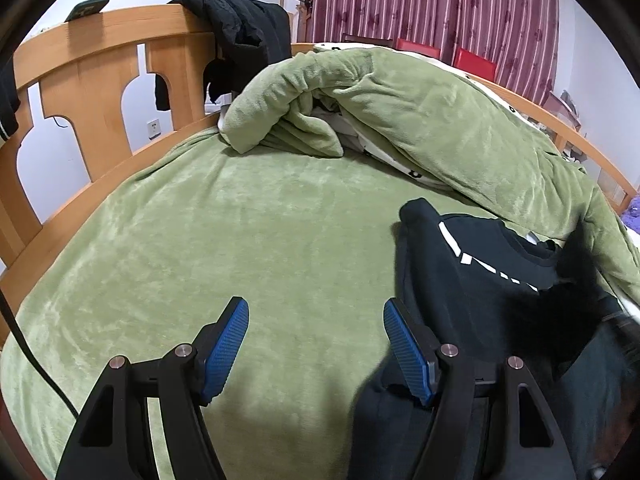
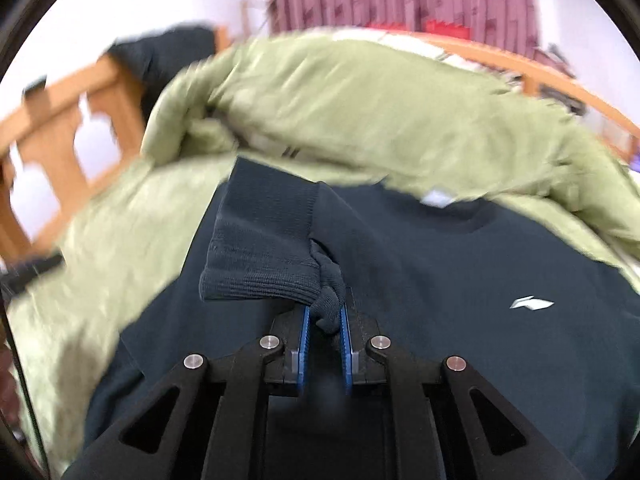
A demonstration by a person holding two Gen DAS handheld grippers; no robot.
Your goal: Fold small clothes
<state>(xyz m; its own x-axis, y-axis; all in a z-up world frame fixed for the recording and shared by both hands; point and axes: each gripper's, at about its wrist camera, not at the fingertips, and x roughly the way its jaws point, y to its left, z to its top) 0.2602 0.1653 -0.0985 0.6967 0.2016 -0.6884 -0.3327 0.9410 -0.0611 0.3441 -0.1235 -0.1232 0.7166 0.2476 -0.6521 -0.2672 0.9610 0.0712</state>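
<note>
A dark navy sweatshirt (image 2: 460, 292) with a small white chest logo (image 2: 531, 303) lies on the green bedsheet (image 1: 240, 248). My right gripper (image 2: 325, 314) is shut on the sweatshirt's ribbed sleeve cuff (image 2: 260, 248) and holds it above the body of the garment. My left gripper (image 1: 316, 340) is open and empty, low over the sheet, at the left edge of the sweatshirt (image 1: 480, 280), whose white lettering shows. Its right finger (image 1: 408, 352) lies against the dark cloth.
A bunched green quilt (image 1: 420, 112) lies across the far side of the bed. A wooden bed rail (image 1: 100, 80) runs along the left, with a black garment (image 1: 240, 40) hung over it. A black cable (image 1: 36, 360) trails at the left edge.
</note>
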